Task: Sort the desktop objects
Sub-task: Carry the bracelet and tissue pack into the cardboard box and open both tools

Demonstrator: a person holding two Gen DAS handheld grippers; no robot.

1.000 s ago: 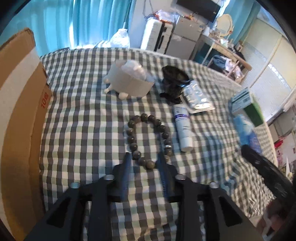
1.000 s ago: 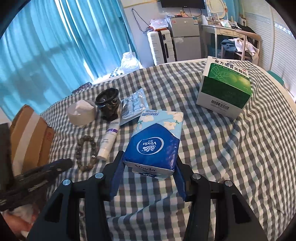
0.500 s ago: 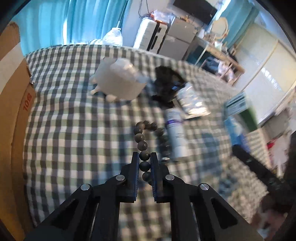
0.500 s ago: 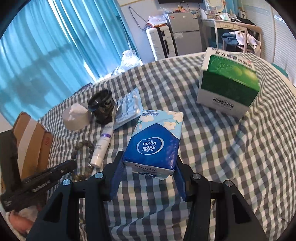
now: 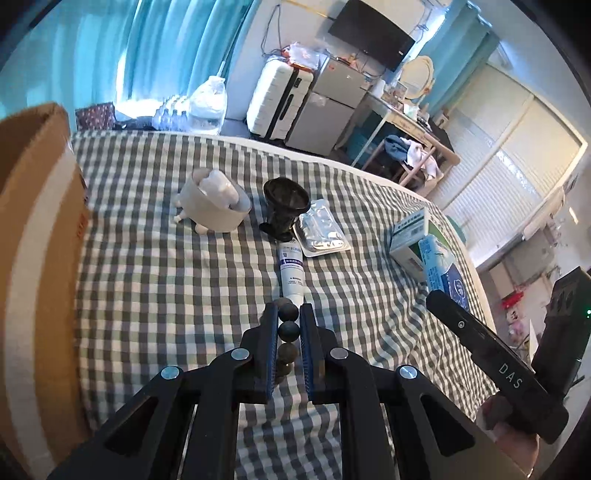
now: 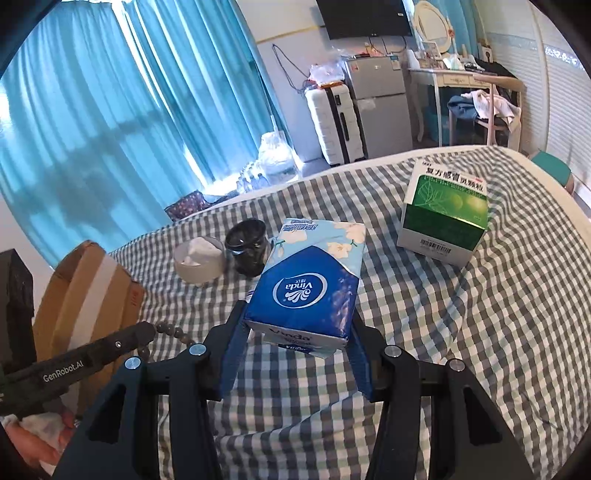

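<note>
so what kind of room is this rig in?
Looks like a lived-in home room, likely a bedroom or studio rather than a lab: a white suitcase by a small fridge, a vanity mirror on a cluttered desk, teal curtains, and a gingham-covered table.

Teal curtains (image 6: 122, 110) cover the window behind the checked tablecloth (image 5: 166, 288); a clear water jug (image 5: 207, 105) sits on the floor below them. White suitcase (image 5: 275, 99) stands just beside a small grey fridge (image 5: 328, 110), with a black TV (image 5: 371, 35) on the wall above. A cream desk (image 6: 465, 79) with an oval mirror (image 6: 432, 26) holds clutter, and clothes are draped over the chair (image 6: 484, 107) beside it.
</note>
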